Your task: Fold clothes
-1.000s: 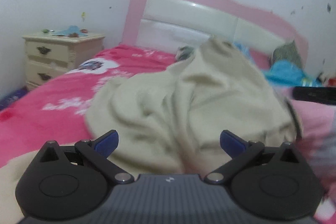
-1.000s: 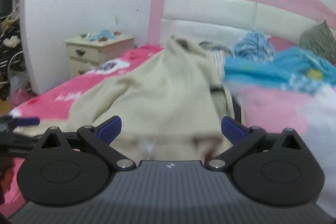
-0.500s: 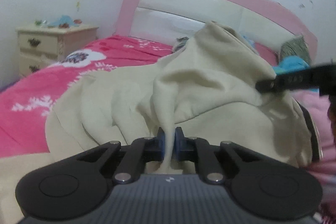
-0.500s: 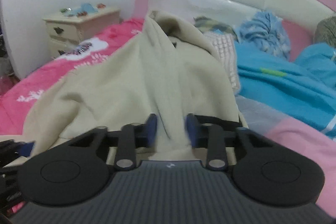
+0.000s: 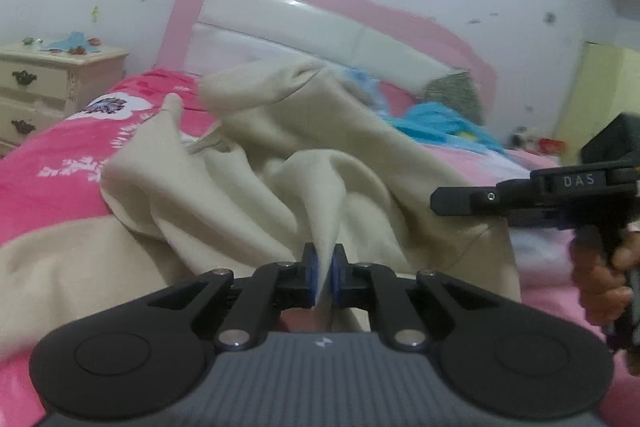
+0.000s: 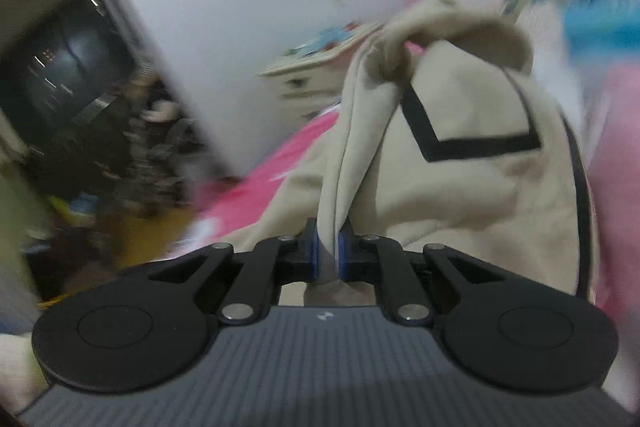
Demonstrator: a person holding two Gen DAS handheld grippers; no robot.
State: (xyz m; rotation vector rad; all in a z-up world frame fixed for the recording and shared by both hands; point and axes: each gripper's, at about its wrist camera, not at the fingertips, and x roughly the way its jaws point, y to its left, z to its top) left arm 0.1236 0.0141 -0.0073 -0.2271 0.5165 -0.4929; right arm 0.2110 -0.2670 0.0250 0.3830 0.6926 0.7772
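A beige hooded garment [image 5: 248, 187] lies crumpled on the pink bed. My left gripper [image 5: 324, 259] is shut on a raised fold of it, and the cloth rises in a peak from the blue pads. In the right wrist view my right gripper [image 6: 328, 247] is closing its jaws, its pads pressing a thick bunched fold of the same garment [image 6: 460, 187], which has black stripe trim [image 6: 480, 145]. The right gripper [image 5: 438, 201] also shows side-on at the right of the left wrist view, at the garment's edge, held by a hand [image 5: 600, 279].
The pink bedsheet [image 5: 48, 163] spreads to the left, with a cream nightstand [image 5: 52, 79] beyond it. A pink and white headboard [image 5: 320, 23] stands behind. Blue clothes [image 5: 440, 123] lie at the back right. A dark cluttered doorway [image 6: 72, 67] opens at the left.
Both grippers stood open a second ago and have since shut on folds of the beige garment. The right view has swung and rolled towards the doorway. The garment is pulled up into peaks.
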